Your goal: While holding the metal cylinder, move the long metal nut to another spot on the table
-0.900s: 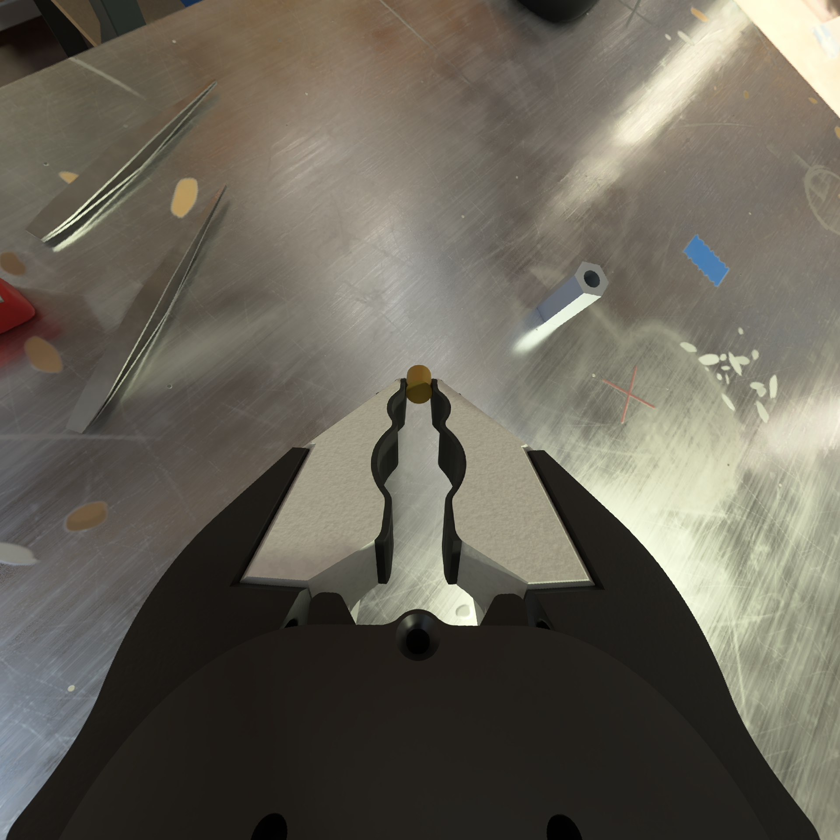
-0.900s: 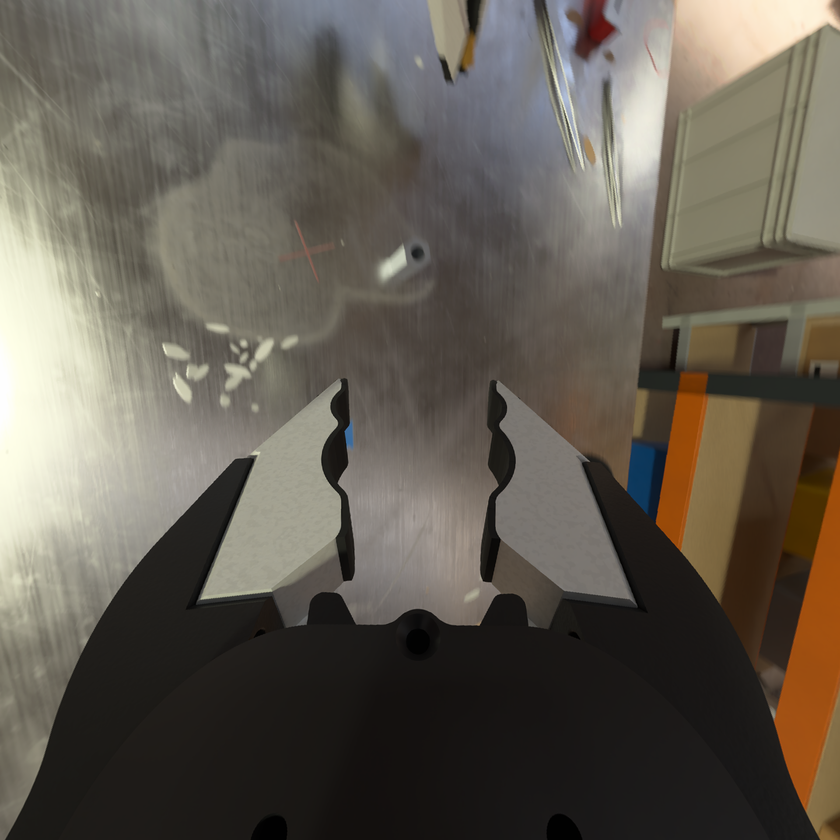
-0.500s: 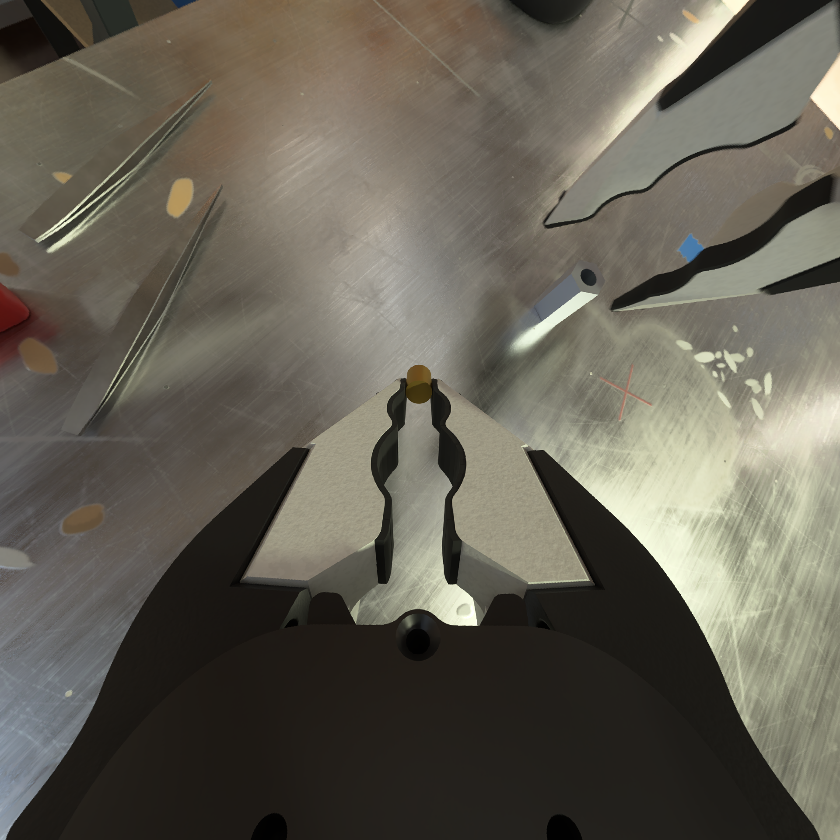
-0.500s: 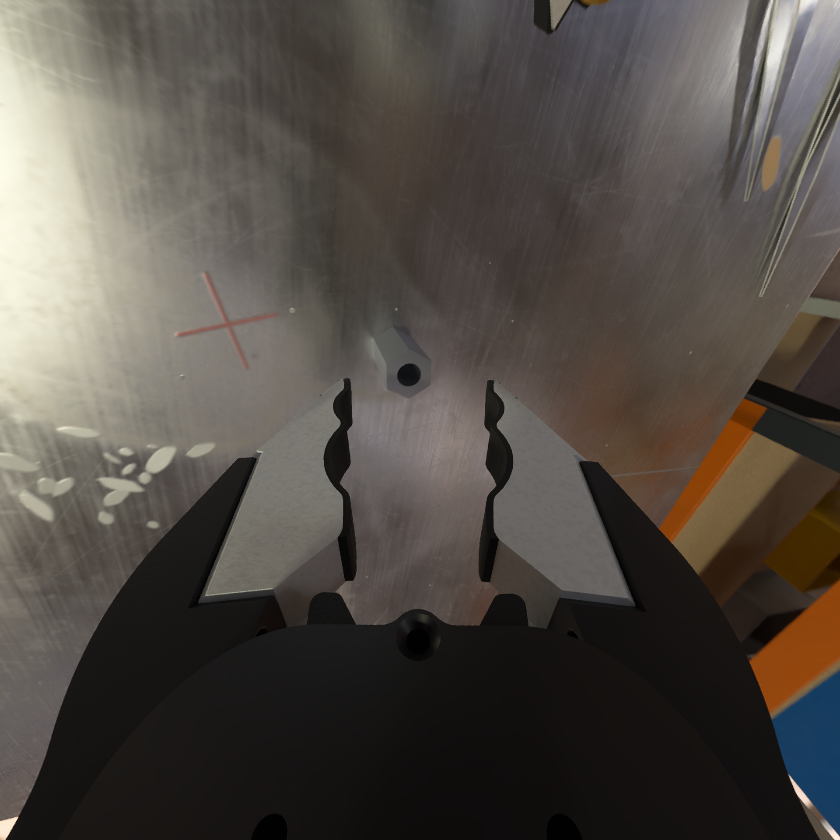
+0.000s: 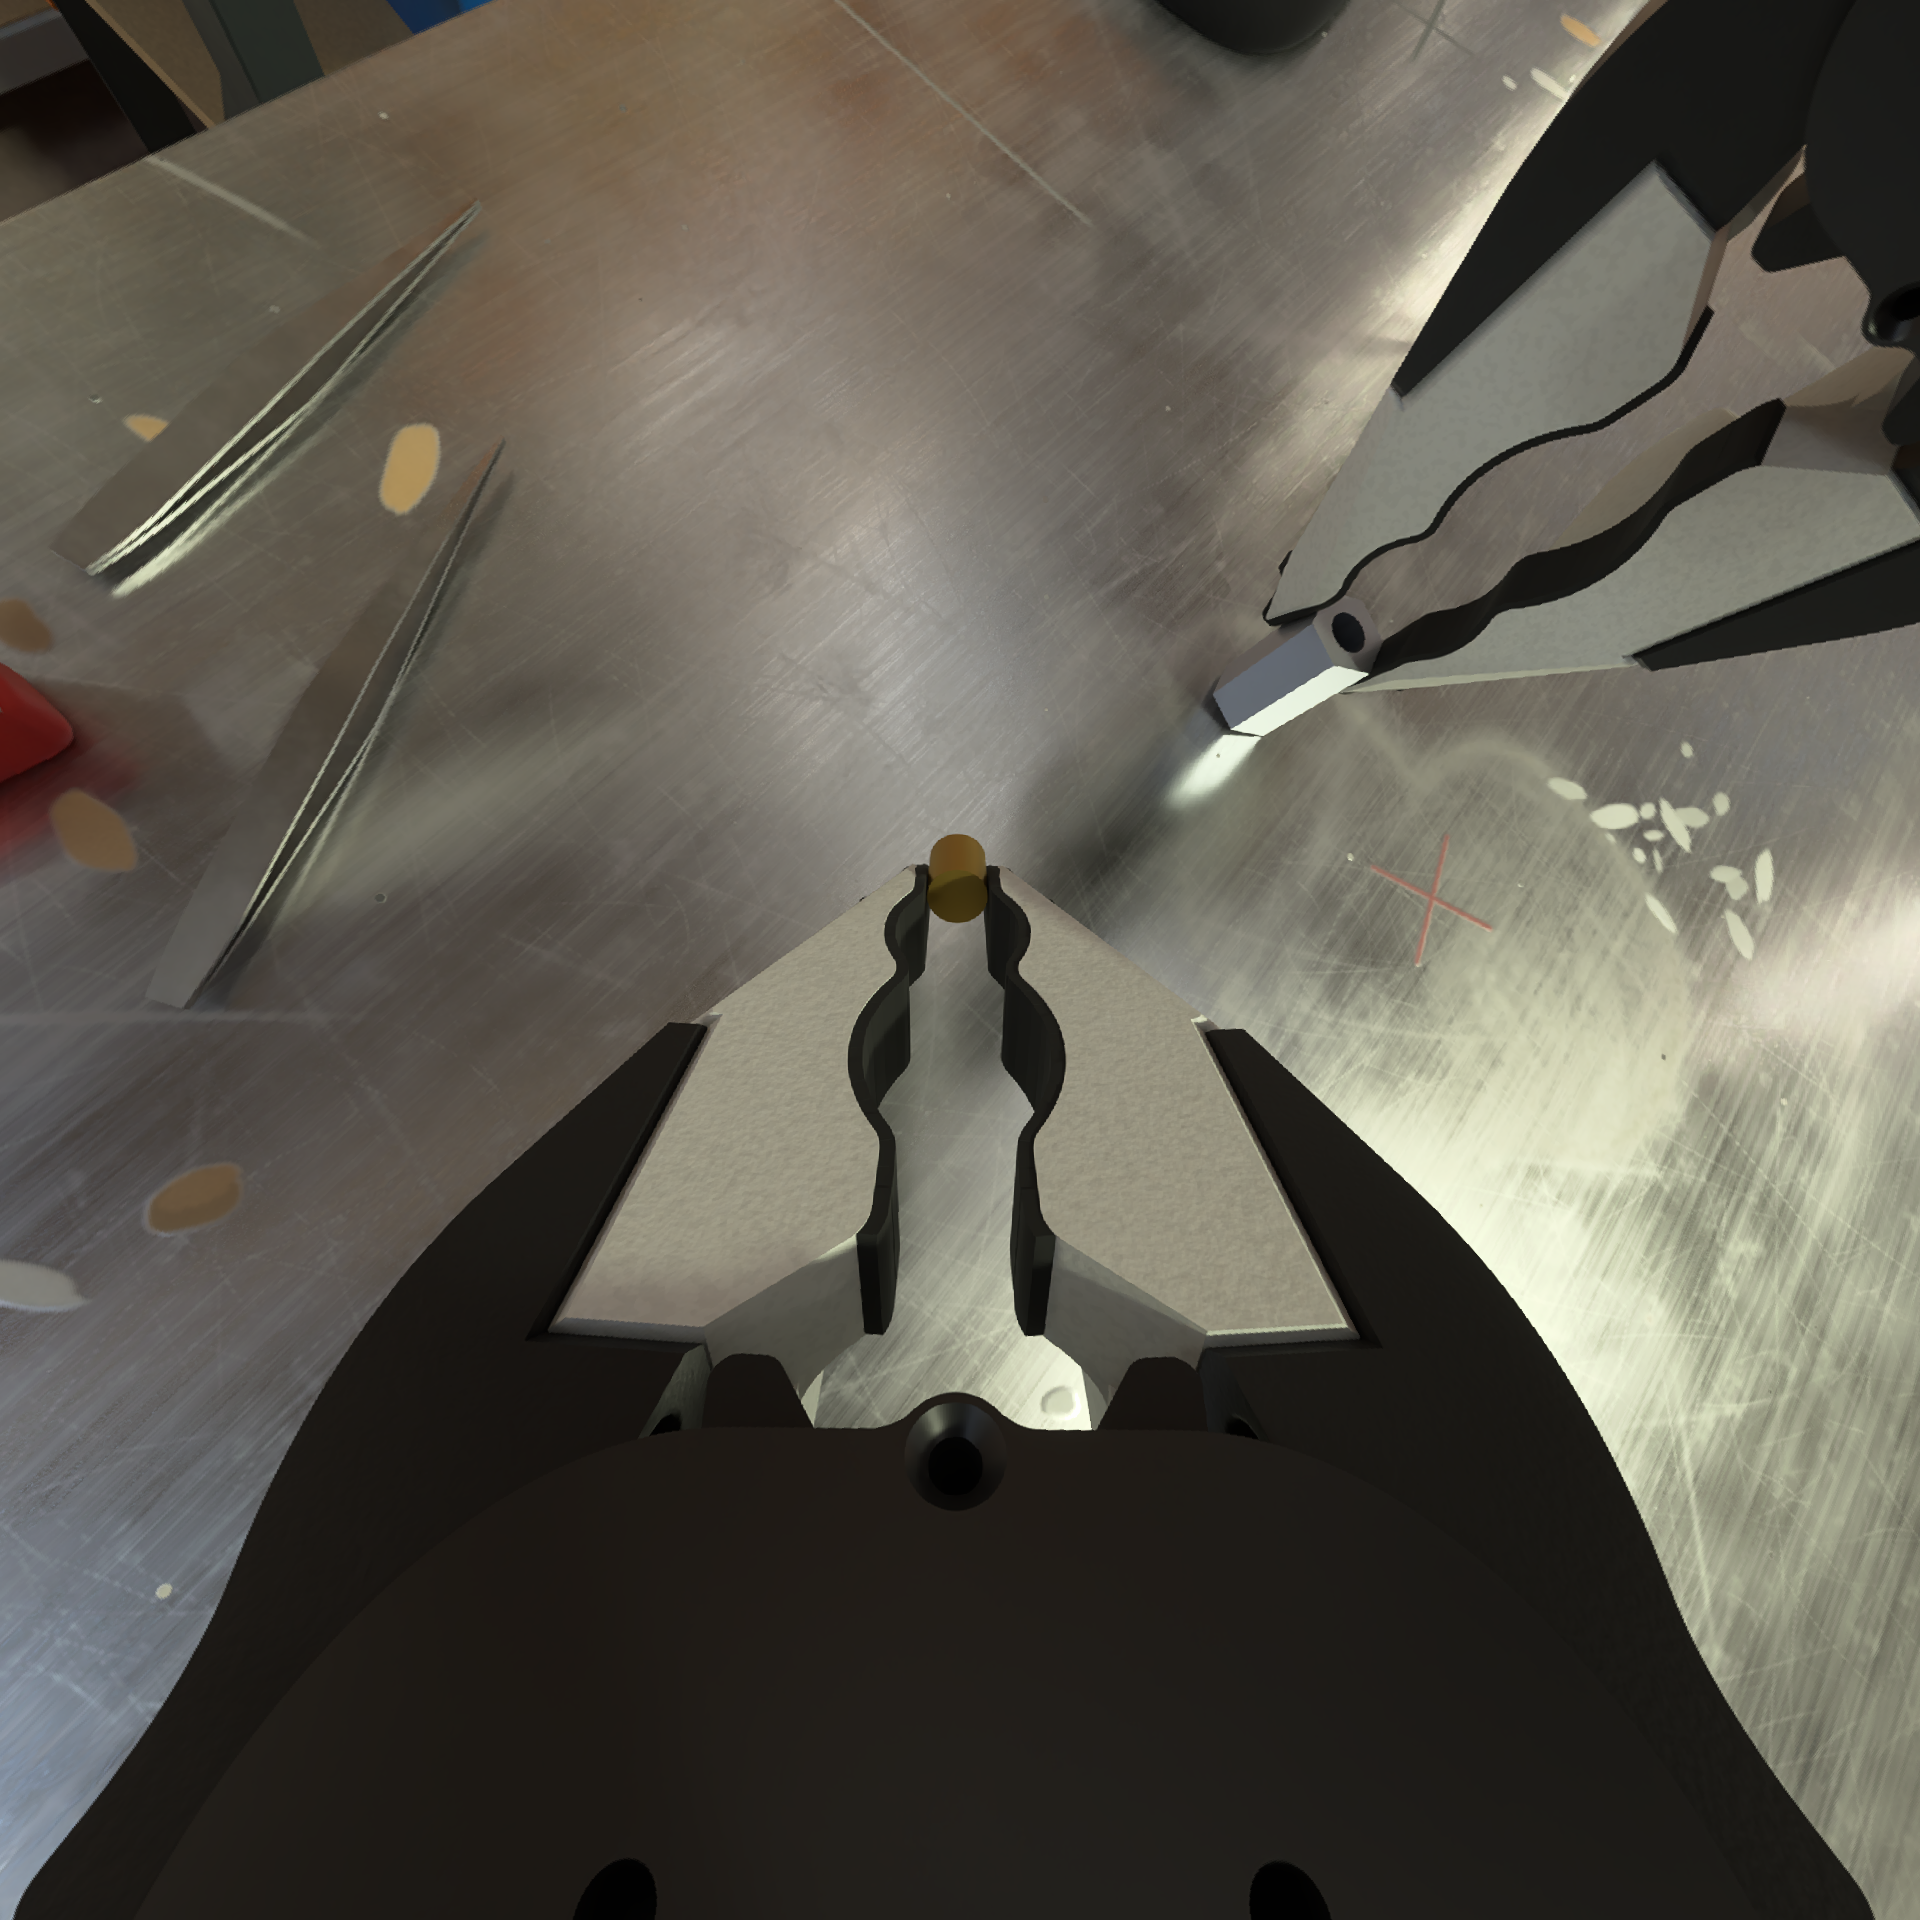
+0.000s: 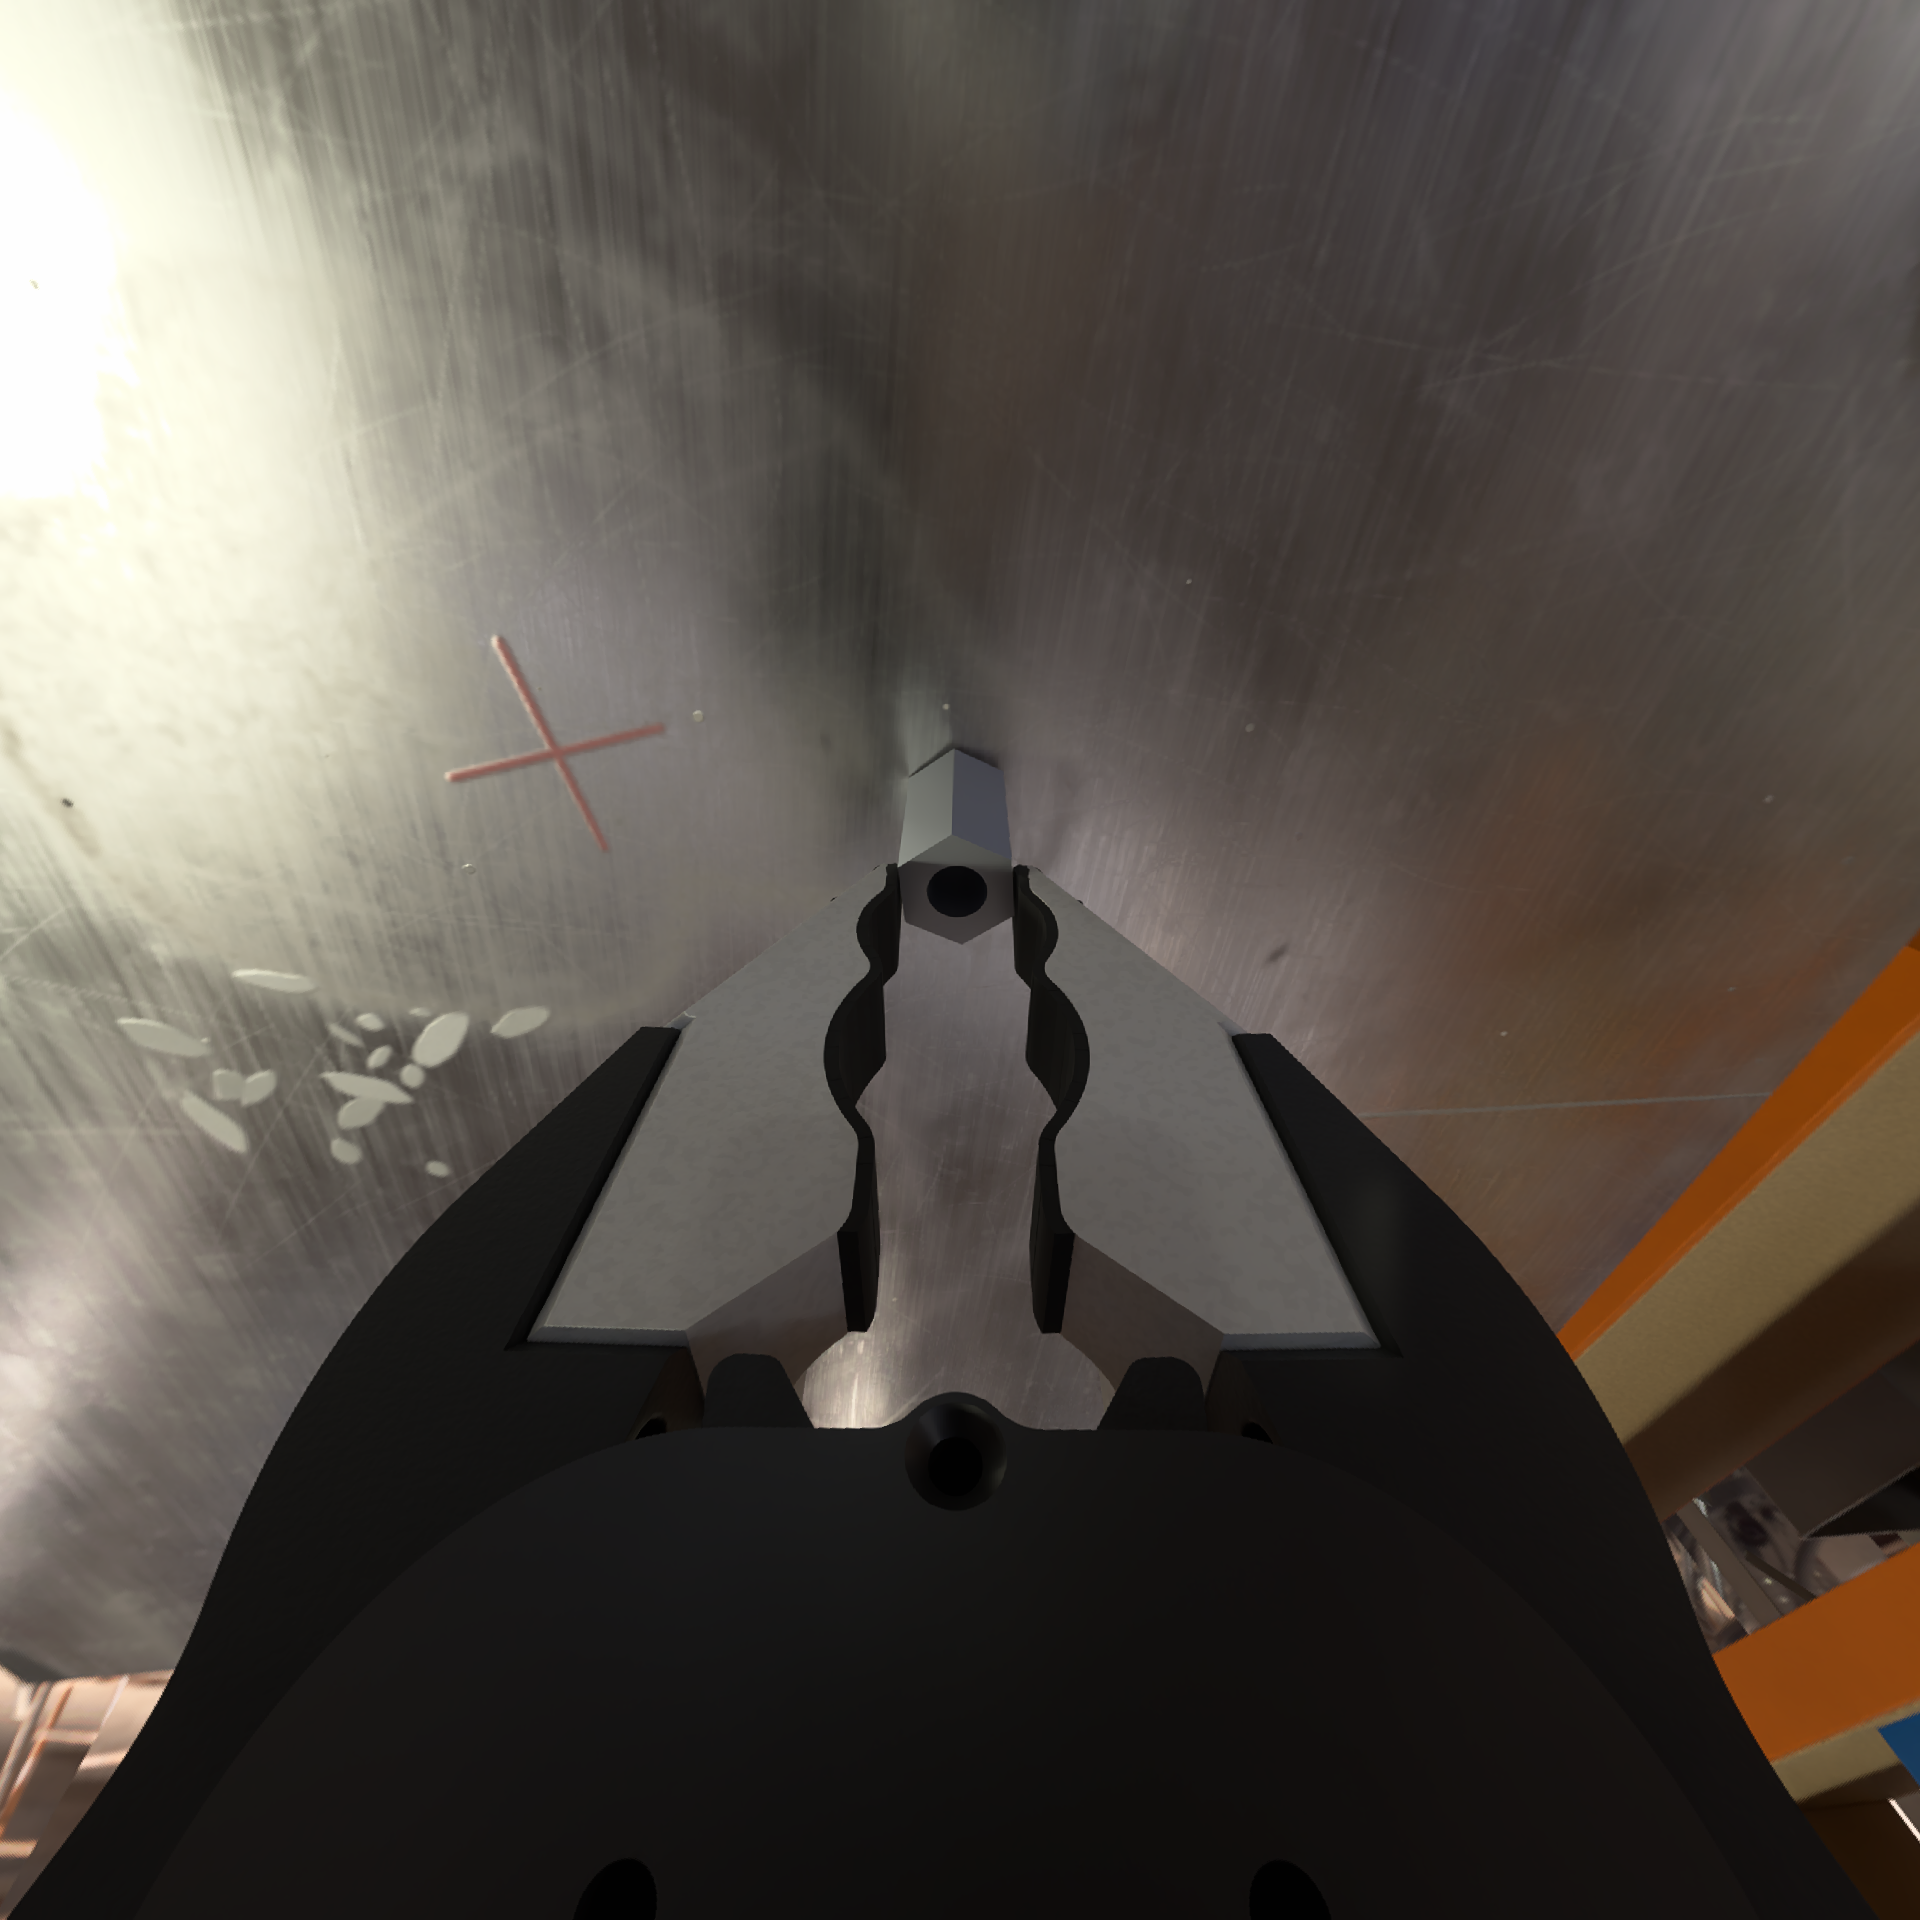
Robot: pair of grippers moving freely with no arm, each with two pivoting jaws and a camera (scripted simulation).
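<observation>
My left gripper (image 5: 956, 883) is shut on a small brass-coloured metal cylinder (image 5: 956, 871), held at the fingertips above the metal table (image 5: 831, 436). The long metal nut (image 6: 954, 844), a grey hexagonal piece with a dark bore, stands tilted with its far end on the table. My right gripper (image 6: 954, 883) is shut on its near end at the fingertips. In the left wrist view the nut (image 5: 1294, 673) shows at the right with the right gripper (image 5: 1335, 623) clamped on its top end.
Two metal tweezers (image 5: 312, 416) (image 5: 343, 727) lie at the left, beside a red object (image 5: 26, 727). A red cross mark (image 6: 556, 743) and white flecks (image 6: 353, 1070) sit left of the nut. The table edge, with orange shelving (image 6: 1714, 1195) past it, is at the right.
My right gripper moved in over the nut and closed on its near end. My left gripper has stayed still, holding the cylinder.
</observation>
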